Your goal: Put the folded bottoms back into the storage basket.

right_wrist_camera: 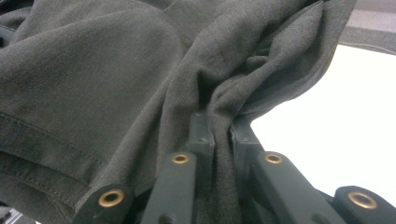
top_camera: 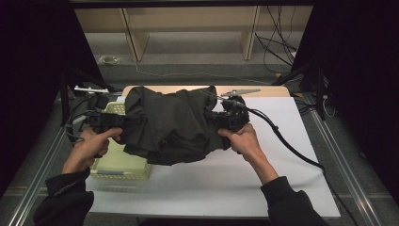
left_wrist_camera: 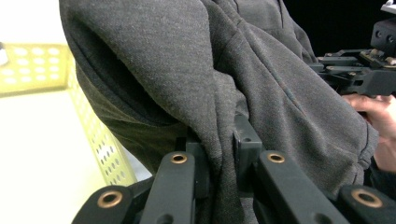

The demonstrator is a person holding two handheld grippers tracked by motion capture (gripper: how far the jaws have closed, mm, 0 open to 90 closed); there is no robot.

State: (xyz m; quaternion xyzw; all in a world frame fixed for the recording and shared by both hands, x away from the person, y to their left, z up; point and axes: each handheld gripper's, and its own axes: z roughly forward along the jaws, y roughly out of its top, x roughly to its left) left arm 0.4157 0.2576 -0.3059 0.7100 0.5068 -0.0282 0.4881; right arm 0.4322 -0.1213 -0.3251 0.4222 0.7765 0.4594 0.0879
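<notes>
White table in a dark room, a dark grey sweatshirt held up between two hand-held grippers.

Nearest, the white table top (top_camera: 263,183) lies bare in front of the person, whose forearms come in from the bottom edge. Above it, the left gripper (top_camera: 123,120) and the right gripper (top_camera: 217,118) each have their jaws pinched tight on a fold of the dark grey sweatshirt (top_camera: 176,125), which hangs bunched between them, clear of the table. Under its left part sits a pale yellow perforated basket (top_camera: 123,165). Beyond are a wooden shelf frame (top_camera: 188,28) and loose cables (top_camera: 277,47) on the floor. The risk, as I judge it: each grip takes only a thin bunched fold, so the garment's weight could pull cloth free, and the sagging hem could catch the basket rim.
</notes>
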